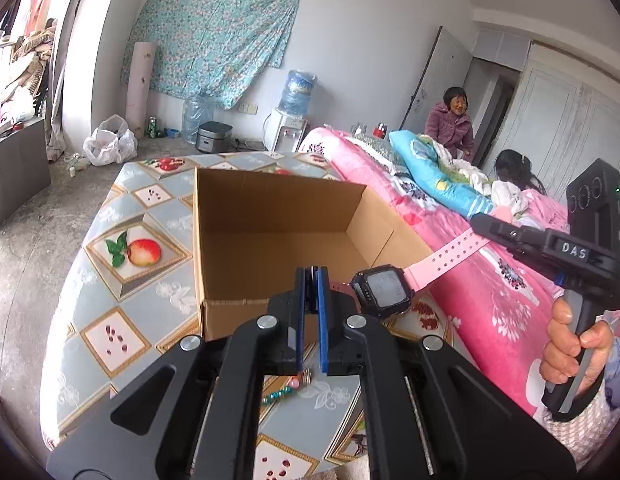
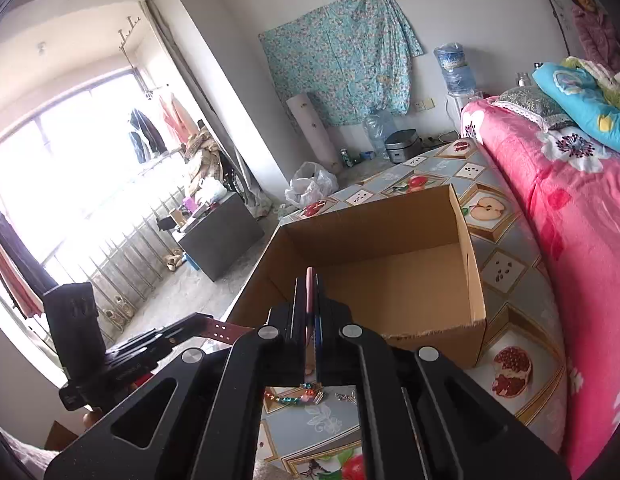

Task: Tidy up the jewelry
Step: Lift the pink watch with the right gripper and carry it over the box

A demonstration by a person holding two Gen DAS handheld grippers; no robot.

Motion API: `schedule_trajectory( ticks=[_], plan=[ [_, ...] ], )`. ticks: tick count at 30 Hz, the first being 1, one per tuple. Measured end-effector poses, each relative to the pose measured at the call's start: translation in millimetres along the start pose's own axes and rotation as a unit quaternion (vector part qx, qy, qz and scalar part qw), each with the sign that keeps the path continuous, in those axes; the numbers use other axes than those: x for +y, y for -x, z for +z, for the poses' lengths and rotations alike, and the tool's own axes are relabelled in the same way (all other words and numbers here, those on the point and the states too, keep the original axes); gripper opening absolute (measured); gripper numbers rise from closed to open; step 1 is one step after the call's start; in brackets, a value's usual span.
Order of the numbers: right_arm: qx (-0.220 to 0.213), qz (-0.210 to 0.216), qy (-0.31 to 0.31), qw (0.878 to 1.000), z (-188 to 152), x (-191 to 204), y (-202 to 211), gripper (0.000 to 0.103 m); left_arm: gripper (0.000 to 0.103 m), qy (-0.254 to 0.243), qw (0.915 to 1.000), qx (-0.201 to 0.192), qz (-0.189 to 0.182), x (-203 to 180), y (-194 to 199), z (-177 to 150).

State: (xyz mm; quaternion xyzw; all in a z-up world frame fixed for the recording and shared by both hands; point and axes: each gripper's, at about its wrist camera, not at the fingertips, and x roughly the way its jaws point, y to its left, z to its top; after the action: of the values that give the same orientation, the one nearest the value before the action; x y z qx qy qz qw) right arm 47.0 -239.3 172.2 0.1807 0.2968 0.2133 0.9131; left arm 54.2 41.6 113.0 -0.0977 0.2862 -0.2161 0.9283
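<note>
Left wrist view looks along the left gripper [image 1: 313, 280], whose blue-padded fingers [image 1: 322, 320] are pressed together on one end of the pink strap of a watch [image 1: 384, 289]. The watch, with its dark square face turned up, hangs in the air just above the near right corner of an open cardboard box [image 1: 269, 216]. Its other strap end runs up and to the right into the right gripper [image 1: 480, 222], held by a hand [image 1: 566, 344] wrapped around the black handle. Right wrist view shows the right gripper [image 2: 310, 284] with its fingers [image 2: 318, 312] clamped on the pink strap [image 2: 309, 292], which stands edge-on between the pads, over the near side of the cardboard box [image 2: 390, 264]. At the left of that view the left gripper [image 2: 201, 320] grips the far strap end. The box sits on a table [image 1: 141, 248] covered in a fruit-patterned cloth, beside a pink bed [image 1: 470, 280]. On the cloth below the grippers lie a teal beaded bracelet [image 1: 275, 394] and a few small trinkets [image 2: 314, 396].
</note>
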Motion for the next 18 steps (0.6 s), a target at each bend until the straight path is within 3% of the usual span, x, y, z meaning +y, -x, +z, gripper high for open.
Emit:
schedule_trajectory(
  ticks=[2,6,11,14,15,18],
  plan=[
    [0.020,-0.006,-0.005,1.000,13.8,-6.7,-18.6,0.003,0.005,-0.002,0.9999,-0.013,-0.009,1.1,-1.4,19.1],
    [0.101,0.001,-0.046,0.994,31.1,-27.7,-80.0,0.003,0.004,-0.014,0.9996,-0.023,-0.008,-0.5,-15.3,56.9],
    [0.208,0.028,-0.108,0.972,40.4,-41.4,-176.1,0.004,0.004,-0.040,0.9988,-0.018,0.020,3.3,-45.8,105.3],
    [0.276,0.037,-0.109,0.954,39.8,-30.6,-230.9,0.008,0.004,-0.058,0.9971,-0.004,0.048,6.8,-64.8,127.0],
    [0.291,0.029,-0.100,0.951,37.7,-25.3,-243.8,0.014,0.004,-0.066,0.9961,0.000,0.059,7.2,-71.4,132.5],
    [0.291,0.030,-0.096,0.951,36.5,-22.5,-258.9,0.025,0.004,-0.082,0.9931,0.013,0.083,11.5,-89.0,143.0]
  ],
)
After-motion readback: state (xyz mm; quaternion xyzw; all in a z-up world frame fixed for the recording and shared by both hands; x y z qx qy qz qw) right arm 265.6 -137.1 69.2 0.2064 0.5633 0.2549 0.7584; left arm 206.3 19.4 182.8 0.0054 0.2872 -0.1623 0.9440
